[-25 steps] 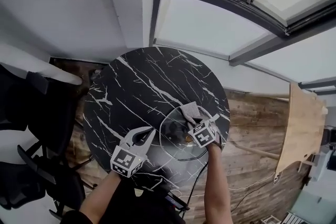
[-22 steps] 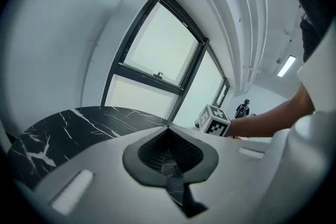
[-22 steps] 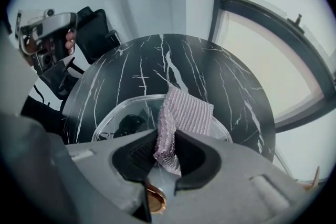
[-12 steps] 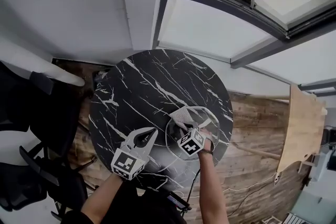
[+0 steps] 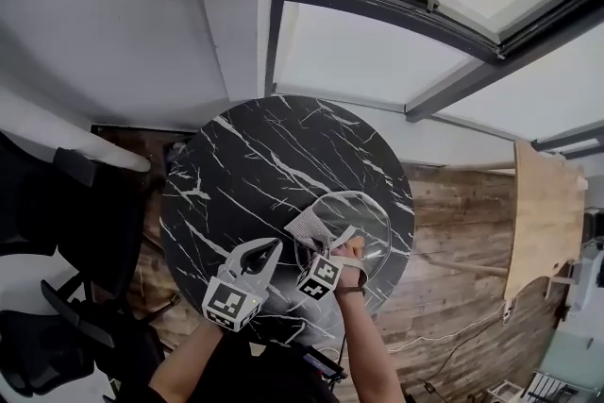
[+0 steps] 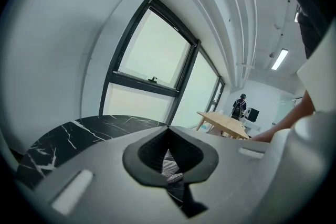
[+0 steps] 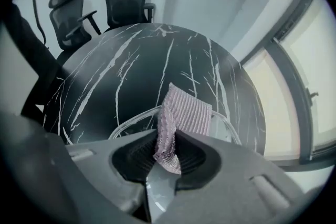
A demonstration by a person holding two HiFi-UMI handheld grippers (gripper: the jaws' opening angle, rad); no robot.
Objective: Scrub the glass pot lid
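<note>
Head view: the right hand-held gripper [image 5: 319, 247] has dragged the cloth [image 5: 307, 224] across the glass lid [image 5: 366, 220] on the bench [image 5: 245, 160] to its left rim, so scrubbing is under way. Left gripper view: the left hand-held gripper [image 6: 168, 136] is pressed together, empty. Right gripper view: jaws pinch the cloth.

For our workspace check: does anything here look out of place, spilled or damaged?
Nothing spilled or broken. The glass lid lies near the table edge, unsteadied; the left claw hangs shut beside it, the right claw grips the cloth.
</note>
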